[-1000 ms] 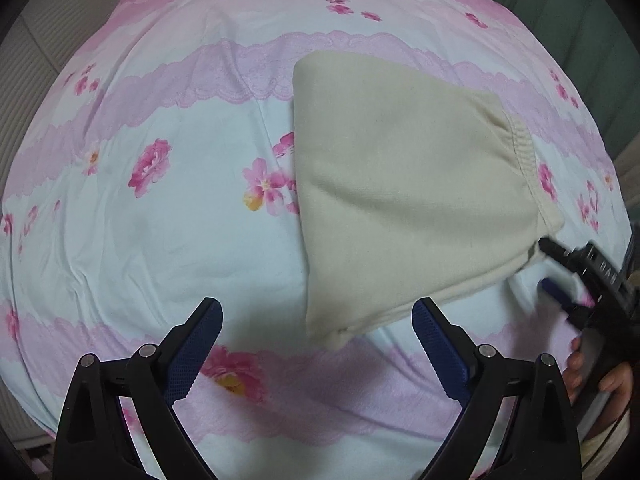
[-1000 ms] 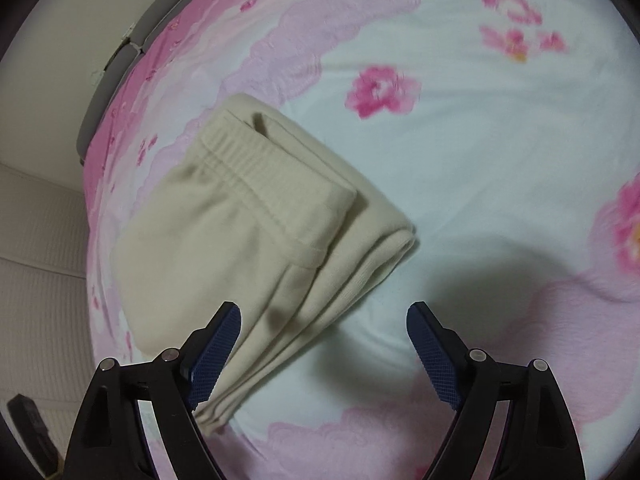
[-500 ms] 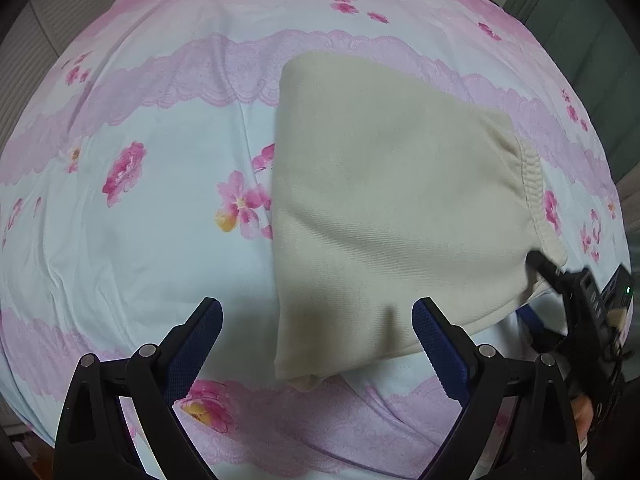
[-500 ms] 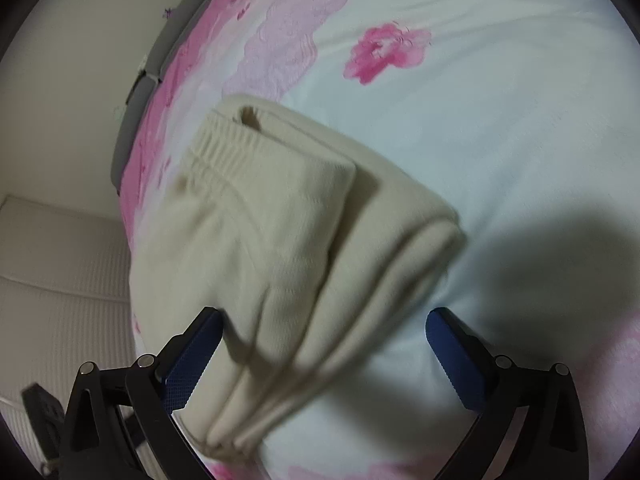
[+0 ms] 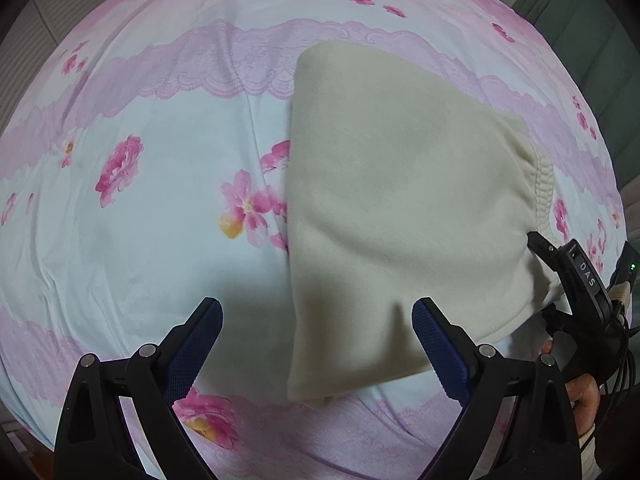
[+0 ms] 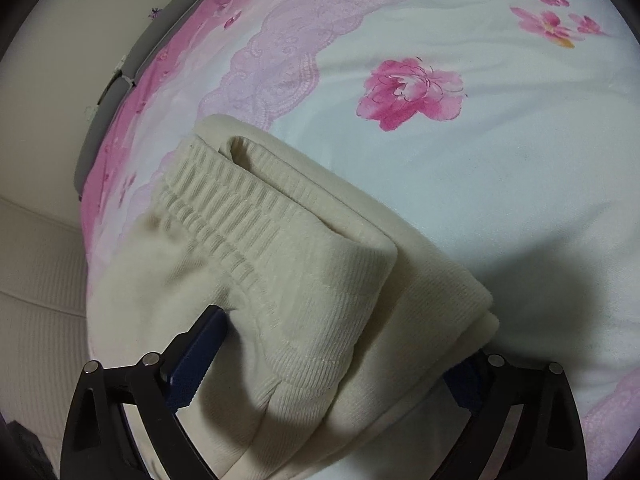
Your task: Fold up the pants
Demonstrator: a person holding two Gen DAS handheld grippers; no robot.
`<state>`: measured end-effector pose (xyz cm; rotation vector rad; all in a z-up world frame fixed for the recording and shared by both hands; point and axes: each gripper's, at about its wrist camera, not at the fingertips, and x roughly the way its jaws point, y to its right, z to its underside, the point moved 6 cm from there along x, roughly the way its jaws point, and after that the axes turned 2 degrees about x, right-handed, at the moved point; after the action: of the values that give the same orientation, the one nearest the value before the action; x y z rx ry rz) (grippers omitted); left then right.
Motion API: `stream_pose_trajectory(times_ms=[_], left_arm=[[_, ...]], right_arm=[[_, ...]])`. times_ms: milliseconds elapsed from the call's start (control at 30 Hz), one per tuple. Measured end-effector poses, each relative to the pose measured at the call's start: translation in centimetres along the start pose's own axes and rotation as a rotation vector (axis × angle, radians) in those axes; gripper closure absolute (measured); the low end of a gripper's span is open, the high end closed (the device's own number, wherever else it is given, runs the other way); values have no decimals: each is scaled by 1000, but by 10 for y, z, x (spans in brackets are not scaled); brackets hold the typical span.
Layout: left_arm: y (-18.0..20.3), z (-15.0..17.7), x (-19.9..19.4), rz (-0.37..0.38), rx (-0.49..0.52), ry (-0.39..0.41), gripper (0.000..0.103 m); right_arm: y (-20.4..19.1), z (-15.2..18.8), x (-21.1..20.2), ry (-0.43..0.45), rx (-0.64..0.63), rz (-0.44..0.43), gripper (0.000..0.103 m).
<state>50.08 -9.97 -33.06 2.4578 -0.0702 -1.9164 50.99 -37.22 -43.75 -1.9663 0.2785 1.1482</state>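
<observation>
"DAS" in white — right hand-held gripper (image 5: pixel 560 280) by pants (image 5: pixel 400 208)

One piece of lettering can be read. In the left wrist view, at the right edge of the frame a little below the middle, the white capitals "DAS" run lengthwise down the black arm of the right gripper (image 5: pixel 552 280), on a narrow raised strip of its body. The letters are small and turned on a slant. Just to the right of them a tiny green light glows on a dark box, with no writing legible on it. The right wrist view shows no readable text, label, number or sign anywhere.
</observation>
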Motion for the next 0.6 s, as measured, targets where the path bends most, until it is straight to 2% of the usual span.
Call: stream_pose_trajectory(times_ms=[133,267,400,600], left_arm=[[-5,-8,3,13,-1,-2,6],[-12,-17,5,26,32,3,6],[-18,-31,8,93,58,16,6],[-27,-57,15,197,114,41,6]], right_arm=[[-1,0,-4,-3,-40,21,22],[-3,1,-9,-17,-56,67,29],[-5,1,-13,-37,-65,122,32],[-16,6,-21,-12,-137,224,37]])
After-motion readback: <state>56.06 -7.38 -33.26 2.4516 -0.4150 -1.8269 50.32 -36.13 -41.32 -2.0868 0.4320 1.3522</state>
